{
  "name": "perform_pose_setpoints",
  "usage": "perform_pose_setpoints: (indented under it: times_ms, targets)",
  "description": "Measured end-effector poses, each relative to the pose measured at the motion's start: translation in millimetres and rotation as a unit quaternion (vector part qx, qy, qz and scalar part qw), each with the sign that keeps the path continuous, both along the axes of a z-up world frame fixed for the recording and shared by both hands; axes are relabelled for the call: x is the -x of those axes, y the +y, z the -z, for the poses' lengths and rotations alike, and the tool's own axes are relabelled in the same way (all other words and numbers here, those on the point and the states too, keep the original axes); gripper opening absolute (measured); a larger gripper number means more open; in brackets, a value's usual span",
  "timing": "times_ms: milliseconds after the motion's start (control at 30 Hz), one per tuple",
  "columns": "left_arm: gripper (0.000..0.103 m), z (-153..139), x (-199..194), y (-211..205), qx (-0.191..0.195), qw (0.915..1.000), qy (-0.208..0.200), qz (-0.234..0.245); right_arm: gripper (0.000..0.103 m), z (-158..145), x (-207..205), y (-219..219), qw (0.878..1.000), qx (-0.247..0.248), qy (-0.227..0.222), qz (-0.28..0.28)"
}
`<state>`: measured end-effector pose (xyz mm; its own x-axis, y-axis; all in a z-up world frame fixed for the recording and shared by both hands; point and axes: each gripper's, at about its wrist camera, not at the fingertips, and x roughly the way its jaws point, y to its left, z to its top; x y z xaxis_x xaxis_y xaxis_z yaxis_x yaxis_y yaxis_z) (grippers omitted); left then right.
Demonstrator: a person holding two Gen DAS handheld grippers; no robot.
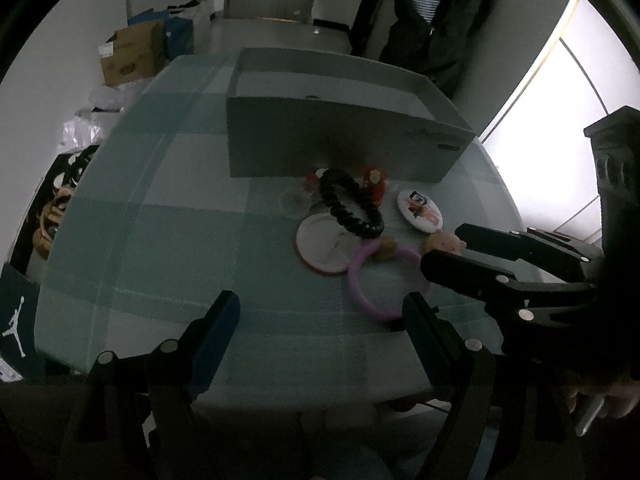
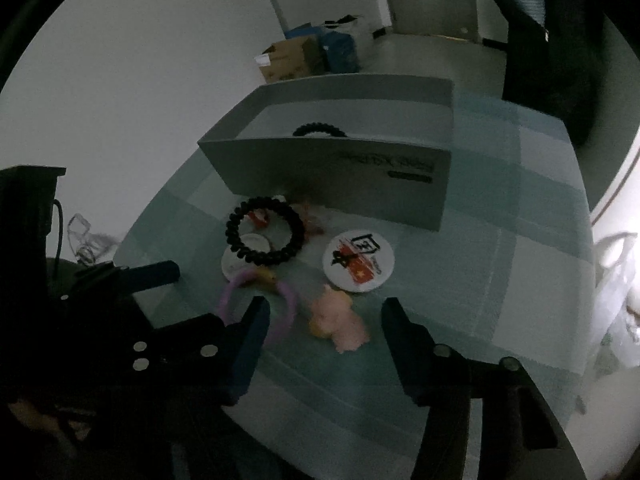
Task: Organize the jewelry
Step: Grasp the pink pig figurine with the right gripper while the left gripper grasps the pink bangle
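Jewelry pile [image 2: 280, 264] beside box [image 1: 344, 144], both hand-held grippers agape nearby.

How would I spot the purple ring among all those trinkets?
Find the grey box on the checked tablecloth; the trinkets lie in front of it. Nearest the grippers lies the purple ring: a smooth, plain hoop, unlike the black beaded bracelet and the flat round badges beside it.

cardboard box [image 1: 132, 56] on floor | dark jacket [image 1: 436, 20] hanging | checked tablecloth [image 1: 168, 220]
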<state>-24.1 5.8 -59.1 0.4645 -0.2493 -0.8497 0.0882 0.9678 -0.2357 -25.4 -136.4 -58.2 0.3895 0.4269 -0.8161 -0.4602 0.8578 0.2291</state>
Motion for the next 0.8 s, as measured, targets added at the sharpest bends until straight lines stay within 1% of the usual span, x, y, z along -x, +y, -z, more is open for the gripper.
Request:
perform_pose_setpoints:
  times_ms: [33,100,167,233,300,367,533,633,700,733,800]
  targets:
    - [0.08,0,0,0,0.0,1.0,0.0,-0.001,0.047,0,0,2,1.0,0.001,-0.002,-0.002]
    - [0.08,0,-1,-1,-0.001,1.0,0.0,0.0,0.043,-1,-1,4,1.0,0.008,-0.003,-0.004]
    - [0.08,0,0,-3,-0.002,1.0,0.0,0.002,0.037,0,-1,4,1.0,0.014,-0.005,-0.004]
    - [0.08,-1,0,-4,0.0,1.0,-0.001,0.005,0.028,1,-2,4,1.0,0.013,0.0,-0.006]
    - [0.08,0,-1,-5,-0.004,0.9999,0.001,0.01,0.023,1,-2,2,1.0,0.015,0.0,-0.003]
    - [0.08,0,-1,-6,-0.006,0.9999,-0.001,0.015,0.023,1,-3,2,1.0,0.013,0.001,-0.003]
    - [0.08,-1,2,-13,0.003,0.9995,0.002,0.033,0.023,0,-5,-3,1.0,0.01,0.004,0.007]
    - [0.08,-2,1,-16,0.004,0.9995,0.011,0.031,0.023,-2,-9,-5,1.0,-0.002,0.005,0.017]
    - [0.08,-4,-1,-19,0.028,0.9989,0.025,0.03,0.023,-5,-11,-9,1.0,-0.01,0.006,0.025]
    - [0.08,-4,0,-20,0.033,0.9986,0.026,0.032,0.023,-6,-12,-10,0.999,-0.014,0.007,0.029]
    - [0.08,-4,0,-26,0.02,0.9989,0.027,0.031,0.023,-7,-13,-14,0.999,-0.018,0.008,0.037]
